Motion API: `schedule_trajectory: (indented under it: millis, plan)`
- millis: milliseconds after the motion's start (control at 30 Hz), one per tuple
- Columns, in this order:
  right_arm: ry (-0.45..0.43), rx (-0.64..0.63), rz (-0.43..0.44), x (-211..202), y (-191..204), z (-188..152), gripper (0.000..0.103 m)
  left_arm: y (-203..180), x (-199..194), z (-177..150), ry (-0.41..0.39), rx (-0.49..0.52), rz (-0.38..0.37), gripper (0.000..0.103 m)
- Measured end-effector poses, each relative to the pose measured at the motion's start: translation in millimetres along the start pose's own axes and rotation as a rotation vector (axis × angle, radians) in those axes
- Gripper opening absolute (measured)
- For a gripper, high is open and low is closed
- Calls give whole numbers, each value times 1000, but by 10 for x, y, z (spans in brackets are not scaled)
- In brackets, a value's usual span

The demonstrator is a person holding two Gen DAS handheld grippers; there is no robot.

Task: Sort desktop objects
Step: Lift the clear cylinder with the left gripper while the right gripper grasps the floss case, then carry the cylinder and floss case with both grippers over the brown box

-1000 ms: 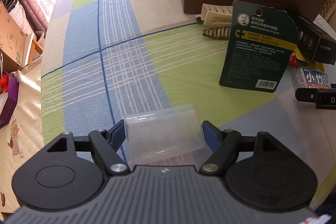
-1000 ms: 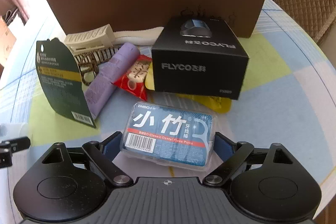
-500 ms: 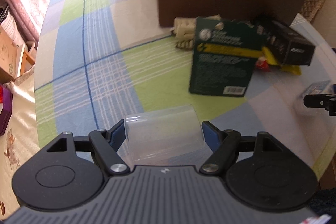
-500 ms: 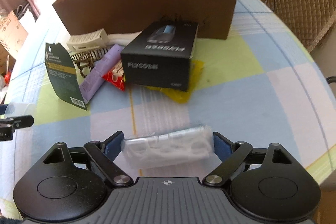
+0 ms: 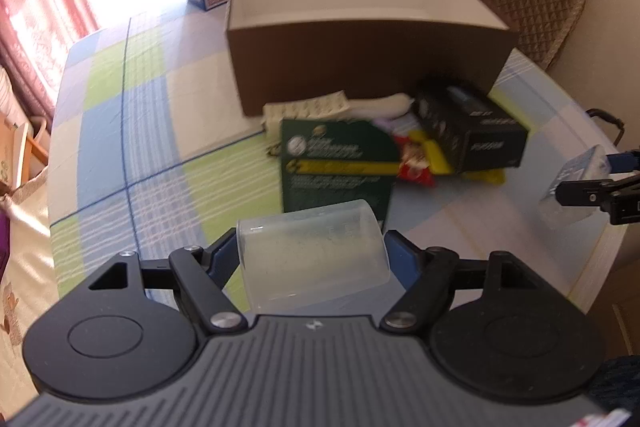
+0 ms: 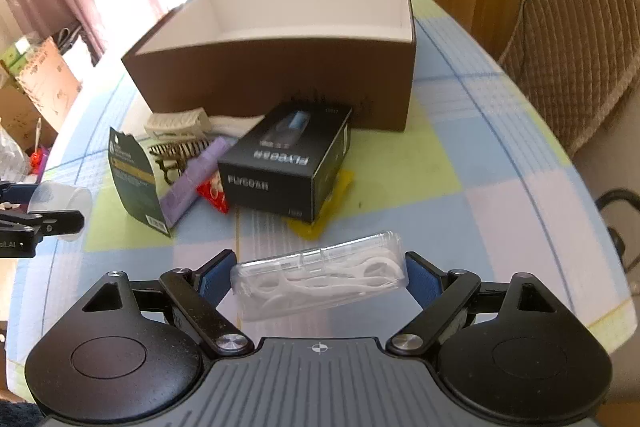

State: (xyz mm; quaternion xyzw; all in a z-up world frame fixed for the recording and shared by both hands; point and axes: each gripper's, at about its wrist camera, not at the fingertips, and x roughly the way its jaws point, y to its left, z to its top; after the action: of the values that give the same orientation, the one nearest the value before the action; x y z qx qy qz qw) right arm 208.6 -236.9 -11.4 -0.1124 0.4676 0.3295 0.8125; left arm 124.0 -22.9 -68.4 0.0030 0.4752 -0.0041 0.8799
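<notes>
Left tongs [image 5: 312, 259]: pinching a clear plastic cup [image 5: 314, 261] on its side, long axis crosswise, mouth pointing left, raised above the checked table [image 5: 160, 155].
Pile in the middle: dark green card pack [image 5: 336, 171], black rectangular carton [image 6: 286, 165], lilac bar [image 6: 192, 179], cream hair clip [image 6: 178, 123], lying just before the open brown box [image 6: 280, 83].
Right tongs [image 6: 320, 277]: clamped on a clear flat floss-pick case [image 6: 320, 281], long axis crosswise, right end tilted up, clear of the table.

Clear plastic cup [image 5: 312, 259]; glossy floss case [image 6: 320, 279]; box [image 6: 280, 67] probably matt cardboard.
</notes>
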Motion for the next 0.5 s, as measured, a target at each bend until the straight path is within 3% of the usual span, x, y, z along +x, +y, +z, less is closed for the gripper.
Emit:
schedule_trajectory:
  millis: [500]
  plan:
    - [-109,-154,99,-285,-254,548,86,-401,-154,588,-104,25,-34,74]
